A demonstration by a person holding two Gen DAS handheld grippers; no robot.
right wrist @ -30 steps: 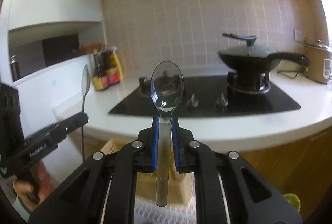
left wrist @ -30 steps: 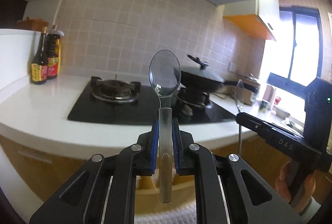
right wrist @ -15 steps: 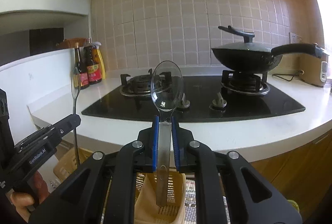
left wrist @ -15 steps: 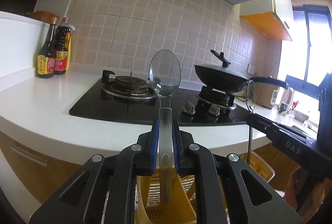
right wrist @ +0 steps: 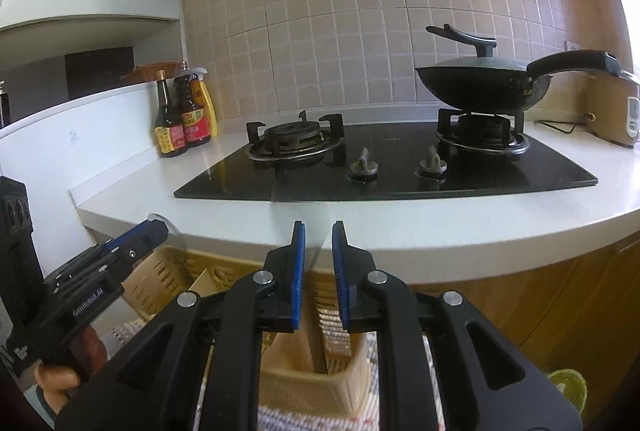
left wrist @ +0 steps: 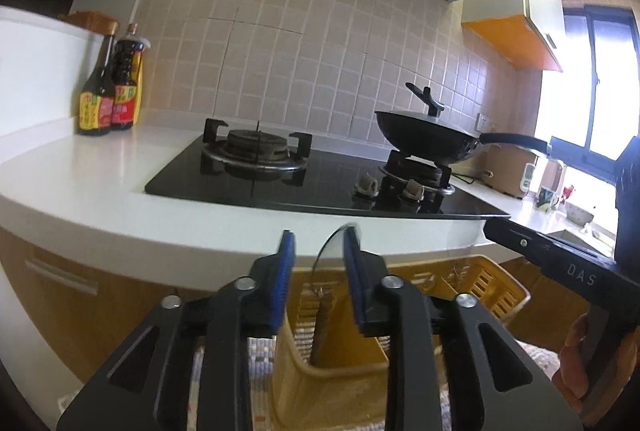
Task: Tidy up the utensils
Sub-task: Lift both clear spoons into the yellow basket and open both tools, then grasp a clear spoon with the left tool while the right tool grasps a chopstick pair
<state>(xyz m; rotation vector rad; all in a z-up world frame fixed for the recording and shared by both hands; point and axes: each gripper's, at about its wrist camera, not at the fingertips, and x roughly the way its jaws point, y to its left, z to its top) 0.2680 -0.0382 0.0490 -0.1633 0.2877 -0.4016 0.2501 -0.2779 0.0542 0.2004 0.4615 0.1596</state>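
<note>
My left gripper (left wrist: 318, 247) is open. A clear plastic spoon (left wrist: 326, 295) stands loose between its blue pads, handle down in a compartment of the yellow slotted utensil basket (left wrist: 496, 291). My right gripper (right wrist: 319, 243) is open too. A second clear spoon (right wrist: 316, 327) stands between its pads, handle down in the basket (right wrist: 168, 275). Each gripper also shows in the other's view: the right one (left wrist: 560, 263) at the right edge, the left one (right wrist: 132, 239) at the left edge.
The white counter edge (right wrist: 440, 255) runs just above and behind the basket. On it sit a black gas hob (right wrist: 400, 167), a lidded wok (right wrist: 484, 83) and sauce bottles (right wrist: 184, 115). A woven mat (left wrist: 260, 359) lies under the basket.
Both grippers have dropped lower over the basket and opened. Both spoons, held upright before, have slid down out of the pads into the basket compartments.
</note>
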